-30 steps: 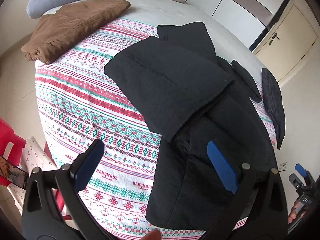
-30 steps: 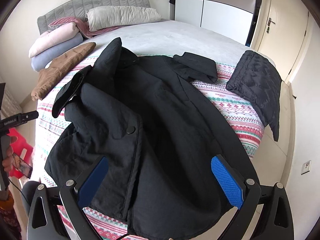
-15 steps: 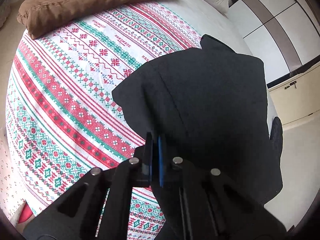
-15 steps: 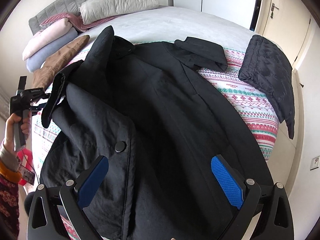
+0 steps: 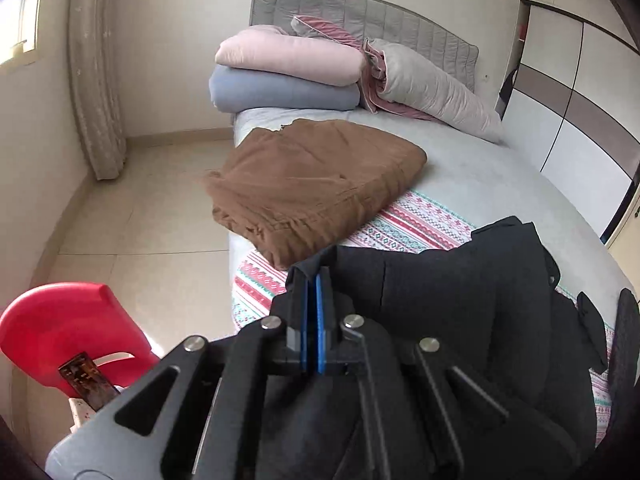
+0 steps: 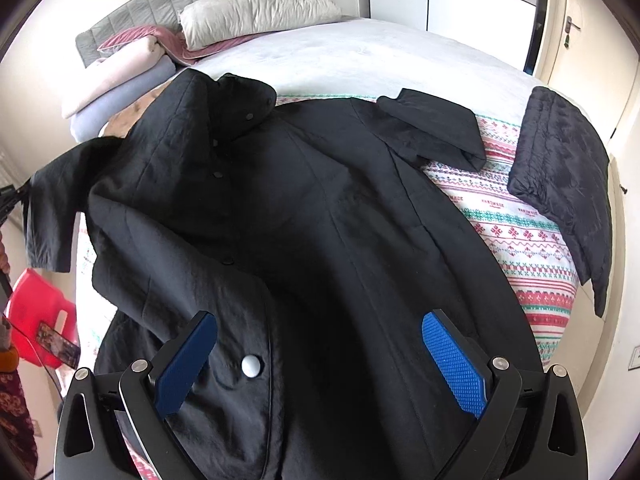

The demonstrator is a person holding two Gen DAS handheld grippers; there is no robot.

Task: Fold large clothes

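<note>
Pinching a sleeve edge of the black coat (image 5: 460,304), our left tool (image 5: 312,280) is clamped tight on it. Our right tool (image 6: 320,354) hovers wide apart above the coat (image 6: 300,220), which is spread across the patterned blanket (image 6: 520,232) on the bed (image 6: 360,52).

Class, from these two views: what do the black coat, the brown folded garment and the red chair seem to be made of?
Black coat: likely matte woven synthetic; faint quilt lines, fine wrinkles, snaps.
Brown garment: soft napped cloth, perhaps fleece or corduroy; dull, fuzzy look.
Red chair: moulded plastic; smooth and glossy.
</note>
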